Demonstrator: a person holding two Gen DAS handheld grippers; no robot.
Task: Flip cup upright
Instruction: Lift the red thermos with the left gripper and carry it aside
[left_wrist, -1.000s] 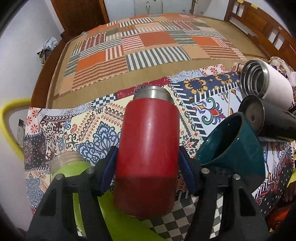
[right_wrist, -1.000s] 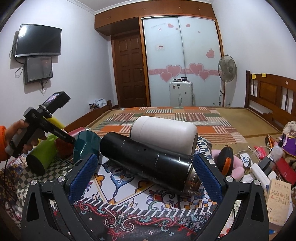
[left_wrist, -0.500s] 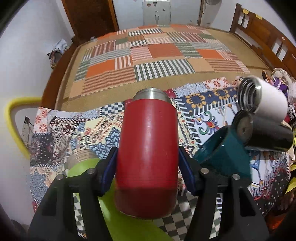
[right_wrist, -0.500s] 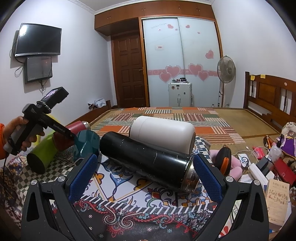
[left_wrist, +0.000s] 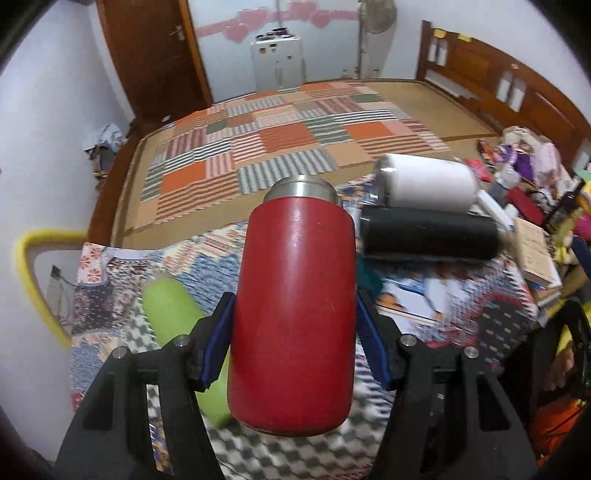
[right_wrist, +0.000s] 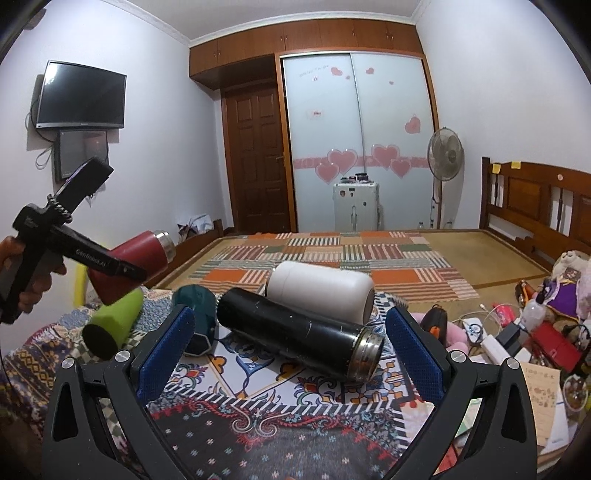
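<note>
My left gripper (left_wrist: 295, 332) is shut on a red cup (left_wrist: 295, 306) with a steel rim. It holds the cup in the air above the patterned cloth (left_wrist: 110, 291), mouth pointing away and tilted up. In the right wrist view the red cup (right_wrist: 136, 258) hangs at the left, above a green cup (right_wrist: 114, 325). My right gripper (right_wrist: 288, 354) is open and empty, its pads either side of a black cup (right_wrist: 299, 332) that lies on its side.
A white cup (right_wrist: 321, 291) lies behind the black one, and a teal mug (right_wrist: 195, 310) lies to its left. The green cup (left_wrist: 173, 310) lies on the cloth under my left gripper. Clutter of boxes and toys (right_wrist: 535, 332) fills the right side.
My left gripper has lifted the red cup higher off the cloth and tilted its mouth upward. My right gripper has stayed where it was.
</note>
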